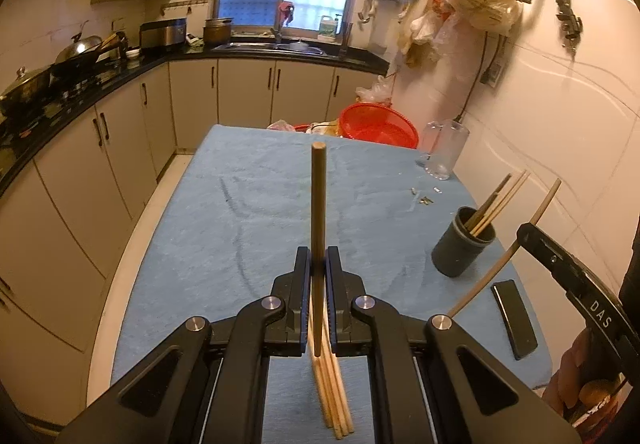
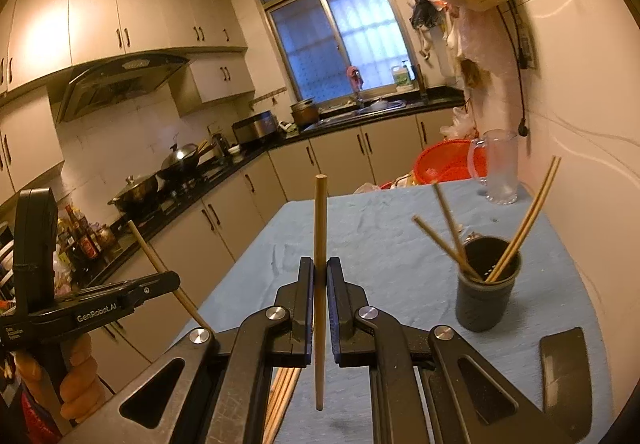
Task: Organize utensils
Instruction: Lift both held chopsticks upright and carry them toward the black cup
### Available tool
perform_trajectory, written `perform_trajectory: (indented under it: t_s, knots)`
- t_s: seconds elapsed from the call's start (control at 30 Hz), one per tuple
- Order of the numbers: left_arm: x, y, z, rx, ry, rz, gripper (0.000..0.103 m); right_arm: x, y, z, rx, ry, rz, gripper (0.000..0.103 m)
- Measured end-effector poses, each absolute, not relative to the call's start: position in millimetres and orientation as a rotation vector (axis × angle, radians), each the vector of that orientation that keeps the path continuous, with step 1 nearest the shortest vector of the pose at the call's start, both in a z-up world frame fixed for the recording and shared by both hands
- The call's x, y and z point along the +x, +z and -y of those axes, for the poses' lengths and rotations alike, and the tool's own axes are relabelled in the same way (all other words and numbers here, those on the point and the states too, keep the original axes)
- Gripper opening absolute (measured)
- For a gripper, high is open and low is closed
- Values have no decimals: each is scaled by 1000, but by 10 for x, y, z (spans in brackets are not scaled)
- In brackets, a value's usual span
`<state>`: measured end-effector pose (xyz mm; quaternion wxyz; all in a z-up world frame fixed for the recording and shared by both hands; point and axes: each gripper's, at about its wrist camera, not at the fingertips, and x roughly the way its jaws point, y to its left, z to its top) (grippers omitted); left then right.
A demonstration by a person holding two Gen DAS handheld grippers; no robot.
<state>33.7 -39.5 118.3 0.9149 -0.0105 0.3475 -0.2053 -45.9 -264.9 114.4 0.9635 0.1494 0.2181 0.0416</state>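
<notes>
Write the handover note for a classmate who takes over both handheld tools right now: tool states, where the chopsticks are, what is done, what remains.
Left tool: shut on one dark brown wooden chopstick, held upright.
Right tool: shut on one pale wooden chopstick, also upright.
Dark round cup on the blue tablecloth: several chopsticks already inside, leaning on its rim.
Loose bundle of pale chopsticks lies on the cloth beneath the left tool.
Left to do: drop both held chopsticks into the cup, then the bundle.

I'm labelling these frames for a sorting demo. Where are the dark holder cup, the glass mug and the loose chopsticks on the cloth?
dark holder cup (image 2: 486, 304), right wrist view, outer wall.
glass mug (image 1: 444, 155), left wrist view, clear side wall.
loose chopsticks (image 1: 338, 404), left wrist view, near ends of the bundle.
</notes>
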Motion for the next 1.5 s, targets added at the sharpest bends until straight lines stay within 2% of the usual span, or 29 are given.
perform_trajectory:
  t_s: [0.7,1.1,1.5]
  knots:
    - [216,1758,1358,27,-663,-691,7,-1026,1604,3581,344,-91,-293,7]
    - [278,2214,2204,54,-769,-624,7,-889,1942,4053,334,-160,-239,7]
    - [769,2044,2910,78,-732,-629,7,-376,1838,4418,353,-196,-259,7]
